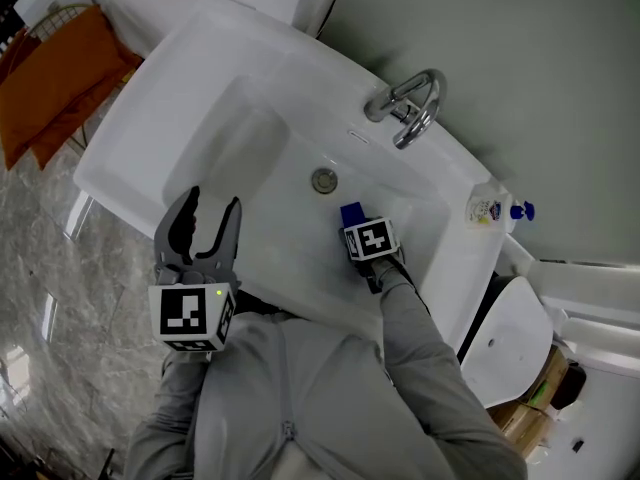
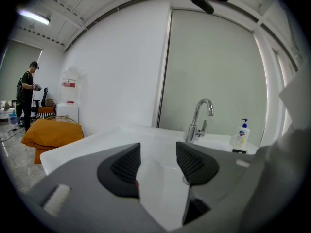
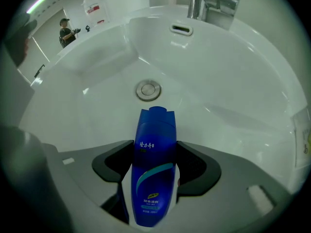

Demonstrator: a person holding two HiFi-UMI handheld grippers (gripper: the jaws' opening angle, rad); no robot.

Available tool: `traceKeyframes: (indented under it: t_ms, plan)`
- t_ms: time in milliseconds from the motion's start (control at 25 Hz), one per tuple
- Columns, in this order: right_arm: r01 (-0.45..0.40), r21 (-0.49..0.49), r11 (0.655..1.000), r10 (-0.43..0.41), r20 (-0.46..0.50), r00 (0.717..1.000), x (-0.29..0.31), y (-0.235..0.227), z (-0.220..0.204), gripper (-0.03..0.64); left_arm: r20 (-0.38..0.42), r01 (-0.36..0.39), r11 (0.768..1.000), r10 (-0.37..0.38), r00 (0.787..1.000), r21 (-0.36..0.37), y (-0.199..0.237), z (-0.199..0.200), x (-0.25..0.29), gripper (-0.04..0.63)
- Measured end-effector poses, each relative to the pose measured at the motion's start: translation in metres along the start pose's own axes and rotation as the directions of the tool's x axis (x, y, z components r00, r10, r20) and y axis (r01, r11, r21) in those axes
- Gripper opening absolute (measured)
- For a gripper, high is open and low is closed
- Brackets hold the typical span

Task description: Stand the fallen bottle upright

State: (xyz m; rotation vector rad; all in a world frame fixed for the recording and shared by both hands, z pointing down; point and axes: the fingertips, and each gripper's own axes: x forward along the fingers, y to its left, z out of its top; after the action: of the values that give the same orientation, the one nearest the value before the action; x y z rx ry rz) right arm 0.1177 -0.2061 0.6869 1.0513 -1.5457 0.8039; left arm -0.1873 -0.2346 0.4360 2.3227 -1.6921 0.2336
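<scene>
Pinching bottle (image 3: 153, 171) with right gripper (image 3: 155, 152) over sink (image 1: 140, 138), far end toward drain (image 3: 148, 89), bowl open all round. Holding left gripper (image 2: 158, 161) spread and empty at near rim. Beyond, faucet (image 1: 410, 108) and soap (image 1: 492, 209) on ledge; marbled floor (image 1: 50, 298).

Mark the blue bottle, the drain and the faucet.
blue bottle (image 3: 154, 174): right gripper view, on the front label.
drain (image 3: 148, 90): right gripper view, centre of the metal plug.
faucet (image 1: 395, 101): head view, chrome body near the base.
</scene>
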Motion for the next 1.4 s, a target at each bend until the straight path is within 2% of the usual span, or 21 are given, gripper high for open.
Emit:
traceKeyframes:
  t_ms: [120, 360, 520, 720, 880, 1120, 1280, 1400]
  plan:
    - [-0.02, 0.049, 0.999, 0.014, 0.111, 0.994, -0.018, -0.002, 0.014, 0.278, 0.004, 0.027, 1.0, -0.028, 1.0, 0.01, -0.011, 0.003, 0.003, 0.279]
    - [-0.037, 0.123, 0.992, -0.004, 0.319, 0.948, -0.054, -0.012, 0.025, 0.275, 0.018, 0.1, 0.994, -0.1, 0.995, 0.043, -0.04, 0.013, 0.011, 0.279]
    - [-0.014, 0.152, 0.988, -0.057, 0.45, 0.891, -0.079, -0.027, 0.028, 0.27, 0.024, 0.143, 0.987, -0.145, 0.989, 0.071, -0.058, 0.02, 0.017, 0.279]
    - [0.031, 0.227, 0.973, -0.16, 0.576, 0.801, -0.114, -0.06, 0.03, 0.265, 0.02, 0.19, 0.977, -0.193, 0.981, 0.099, -0.082, 0.025, 0.023, 0.279]
    - [0.053, 0.301, 0.952, -0.241, 0.633, 0.736, -0.146, -0.09, 0.03, 0.264, 0.019, 0.225, 0.967, -0.229, 0.973, 0.119, -0.1, 0.029, 0.029, 0.279]
    - [0.138, 0.361, 0.922, -0.357, 0.659, 0.662, -0.196, -0.133, 0.012, 0.261, 0.018, 0.286, 0.947, -0.291, 0.956, 0.145, -0.13, 0.035, 0.042, 0.279]
    - [0.175, 0.446, 0.878, -0.454, 0.659, 0.6, -0.232, -0.166, -0.014, 0.255, 0.01, 0.325, 0.933, -0.331, 0.944, 0.153, -0.15, 0.034, 0.048, 0.279]
    - [0.199, 0.503, 0.841, -0.517, 0.639, 0.569, -0.25, -0.189, -0.036, 0.255, 0.008, 0.348, 0.923, -0.354, 0.935, 0.161, -0.164, 0.034, 0.051, 0.279]
